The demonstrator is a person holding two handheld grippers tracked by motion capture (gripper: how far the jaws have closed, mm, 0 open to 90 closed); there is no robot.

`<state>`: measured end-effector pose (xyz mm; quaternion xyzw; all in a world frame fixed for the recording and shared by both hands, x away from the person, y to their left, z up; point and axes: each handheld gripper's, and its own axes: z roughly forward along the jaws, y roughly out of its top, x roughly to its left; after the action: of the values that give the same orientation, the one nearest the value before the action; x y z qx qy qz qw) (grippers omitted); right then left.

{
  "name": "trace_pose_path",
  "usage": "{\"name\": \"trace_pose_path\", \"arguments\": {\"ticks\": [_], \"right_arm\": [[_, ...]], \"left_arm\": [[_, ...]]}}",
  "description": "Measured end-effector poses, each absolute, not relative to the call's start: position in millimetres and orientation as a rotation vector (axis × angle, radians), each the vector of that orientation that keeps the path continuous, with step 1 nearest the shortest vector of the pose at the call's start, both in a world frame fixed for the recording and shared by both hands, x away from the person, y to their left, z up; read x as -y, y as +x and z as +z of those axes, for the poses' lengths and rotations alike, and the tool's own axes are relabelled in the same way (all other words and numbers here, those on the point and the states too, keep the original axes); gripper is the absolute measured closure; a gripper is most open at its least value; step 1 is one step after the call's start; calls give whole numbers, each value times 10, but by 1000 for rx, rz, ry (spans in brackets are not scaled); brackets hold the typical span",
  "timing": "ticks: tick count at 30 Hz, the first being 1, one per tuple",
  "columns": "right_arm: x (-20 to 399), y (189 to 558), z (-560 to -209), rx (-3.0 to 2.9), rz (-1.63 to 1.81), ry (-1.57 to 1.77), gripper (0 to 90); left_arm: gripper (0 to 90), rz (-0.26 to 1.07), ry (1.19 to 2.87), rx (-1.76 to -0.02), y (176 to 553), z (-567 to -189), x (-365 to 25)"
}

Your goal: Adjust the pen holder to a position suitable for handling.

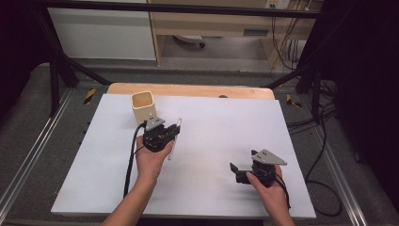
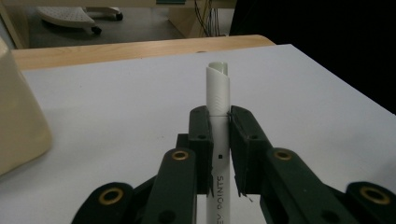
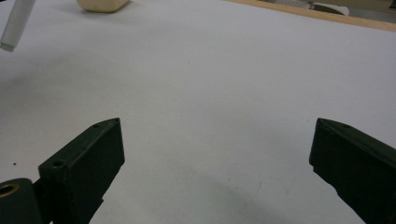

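The left tongs [image 1: 175, 128] were clamped on a white pen [image 1: 174, 136], both jaws pressed flat against its barrel. In the left gripper view the pen [image 2: 218, 121] stood up between the jaws, its clipped end rising above them and the printed barrel running down out of frame. From above, the pen hung clear of the white counter [image 1: 211, 141], slanted, with its lower end near the person's left hand [image 1: 151, 160].

Just beside and beyond those tongs stood a cream square cup [image 1: 143, 106], upright, its mouth open and, as far as the high view showed, with nothing in it. In the left gripper view a cream side of the cup [image 2: 18, 126] sat at the left edge, close to the pen but not touching it.

The right tongs [image 1: 241, 172] were spread wide and held nothing; in their own view only bare counter lay between the jaws. They rested low over the counter, well apart from the cup, in the person's right hand [image 1: 268, 188].

By my reading the work was about halfway done: the pen had been picked up and brought near the cup. What remained was to carry it over the rim, line it up with the opening, lower it in and release it.
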<state>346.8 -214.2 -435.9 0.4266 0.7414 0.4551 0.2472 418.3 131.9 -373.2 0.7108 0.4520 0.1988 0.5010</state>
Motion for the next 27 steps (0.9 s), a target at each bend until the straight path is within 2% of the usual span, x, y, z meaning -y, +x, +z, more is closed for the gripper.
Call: {"name": "trace_pose_path", "arguments": {"ticks": [27], "right_arm": [[2144, 3468, -4365, -2021, 1240, 1173, 37]], "left_arm": [[796, 546, 1685, -1041, 4293, -3235, -1553]]}}
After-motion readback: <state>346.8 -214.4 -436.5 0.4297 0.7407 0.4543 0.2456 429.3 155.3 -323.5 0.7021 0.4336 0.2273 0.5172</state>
